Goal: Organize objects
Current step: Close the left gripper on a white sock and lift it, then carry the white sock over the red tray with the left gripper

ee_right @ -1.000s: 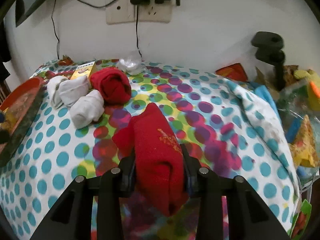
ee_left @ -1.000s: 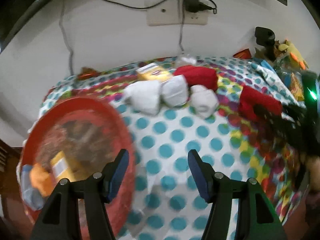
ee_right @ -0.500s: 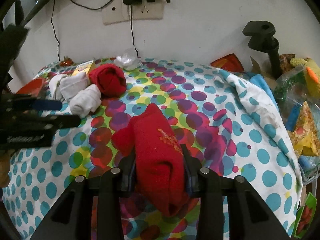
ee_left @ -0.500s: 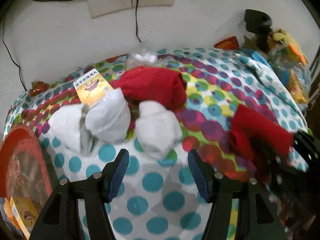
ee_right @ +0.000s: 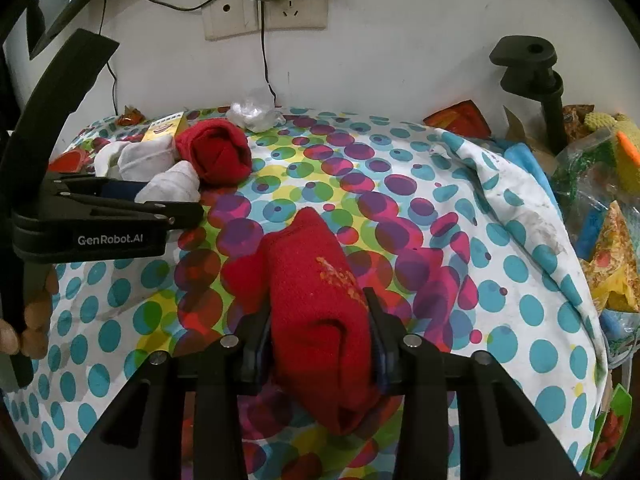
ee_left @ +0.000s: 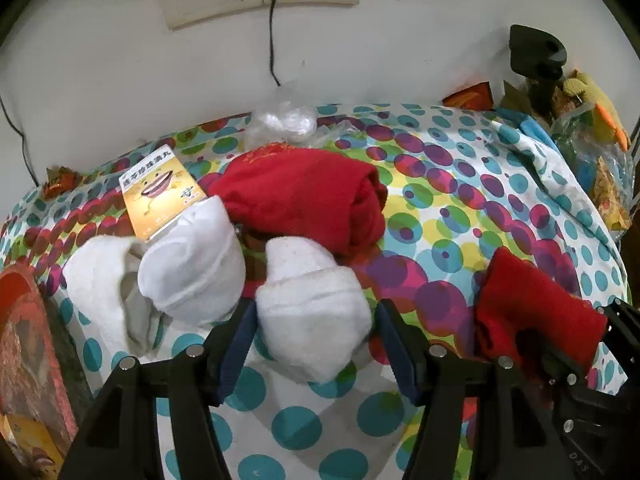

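Observation:
My left gripper (ee_left: pixel 314 334) is open, its fingers on either side of a rolled white sock (ee_left: pixel 312 308) on the dotted cloth. Two more white sock rolls (ee_left: pixel 192 268) lie to its left, and a rolled red sock (ee_left: pixel 304 200) lies behind it. My right gripper (ee_right: pixel 318 340) is shut on a red sock (ee_right: pixel 316 320) and holds it over the cloth. That red sock also shows at the right of the left wrist view (ee_left: pixel 536 312). The left gripper shows in the right wrist view (ee_right: pixel 132 200) beside the white socks (ee_right: pixel 168 184).
A red tray (ee_left: pixel 24 340) with packets sits at the left edge. A yellow card (ee_left: pixel 160 196) and a crumpled plastic bag (ee_left: pixel 284 120) lie near the wall. Snack bags and toys (ee_right: pixel 600 208) crowd the right side, by a black clamp stand (ee_right: pixel 536 80).
My left gripper has swung from the red tray toward the sock pile and now straddles the nearest white sock. The right gripper has stayed nearly still, holding the red sock.

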Demonstrator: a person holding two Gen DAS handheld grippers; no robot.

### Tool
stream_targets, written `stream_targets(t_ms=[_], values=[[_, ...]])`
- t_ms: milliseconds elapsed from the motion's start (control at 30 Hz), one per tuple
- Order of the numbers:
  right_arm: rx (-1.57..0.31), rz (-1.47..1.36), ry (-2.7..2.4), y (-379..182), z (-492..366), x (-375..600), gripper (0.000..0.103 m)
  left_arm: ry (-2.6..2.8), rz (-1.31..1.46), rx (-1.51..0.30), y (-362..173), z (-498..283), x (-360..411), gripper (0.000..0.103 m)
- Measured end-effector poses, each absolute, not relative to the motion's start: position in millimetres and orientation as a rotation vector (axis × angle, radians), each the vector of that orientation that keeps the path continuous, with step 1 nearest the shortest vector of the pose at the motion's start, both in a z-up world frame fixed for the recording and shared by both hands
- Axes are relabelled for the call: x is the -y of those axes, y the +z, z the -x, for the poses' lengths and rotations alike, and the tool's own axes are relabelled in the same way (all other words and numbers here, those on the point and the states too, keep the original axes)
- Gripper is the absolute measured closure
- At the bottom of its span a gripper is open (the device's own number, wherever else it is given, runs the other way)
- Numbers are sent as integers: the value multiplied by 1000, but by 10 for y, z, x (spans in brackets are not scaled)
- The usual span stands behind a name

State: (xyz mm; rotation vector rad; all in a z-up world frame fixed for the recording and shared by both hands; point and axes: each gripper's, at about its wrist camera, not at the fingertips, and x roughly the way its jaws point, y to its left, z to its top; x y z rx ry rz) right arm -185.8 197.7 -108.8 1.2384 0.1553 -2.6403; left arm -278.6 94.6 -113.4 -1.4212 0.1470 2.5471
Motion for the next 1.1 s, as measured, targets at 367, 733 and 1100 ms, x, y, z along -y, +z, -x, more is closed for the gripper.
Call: stream_targets(t_ms=[367, 733, 1100], values=[[-163, -1256, -2637, -1112, 1888, -1932, 65, 2548, 1377, -111, -1052, 2557, -850, 61], [-176, -1258, -2640, -1113, 1892, -1915, 65, 2558, 1378, -218, -963, 1987, -737, 61], [-194, -1261, -2649, -1106, 1902, -1900, 64, 2573, 1379, -199, -847, 1569, -526, 61]])
